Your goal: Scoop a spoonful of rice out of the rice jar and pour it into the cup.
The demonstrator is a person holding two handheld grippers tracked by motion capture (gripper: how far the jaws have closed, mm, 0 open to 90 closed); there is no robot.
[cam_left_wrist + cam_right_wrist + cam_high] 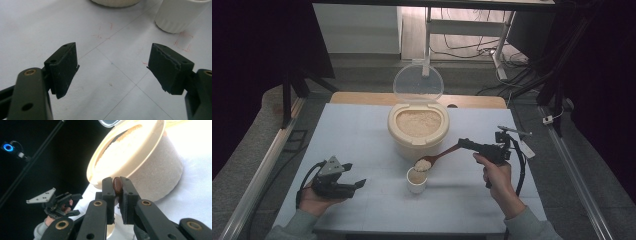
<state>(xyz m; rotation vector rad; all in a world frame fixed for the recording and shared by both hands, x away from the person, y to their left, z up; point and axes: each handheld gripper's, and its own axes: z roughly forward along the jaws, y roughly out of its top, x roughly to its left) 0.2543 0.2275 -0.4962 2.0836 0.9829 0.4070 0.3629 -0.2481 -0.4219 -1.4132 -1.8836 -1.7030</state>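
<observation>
One wooden spoon (443,153) sits clamped in our right gripper (117,185), jaws closed on its handle, its heaped bowl poised just over one small white cup (416,181) on the worktop (362,135). We judge that tipping too quickly, or off the rim, would scatter rice (422,164) beside the cup, and a nudge could topple it. One cream rice container (418,127) stands behind, lid (418,84) raised. Our left gripper (112,67) rests aside, jaws wide apart, holding nothing. Two grippers in all.
</observation>
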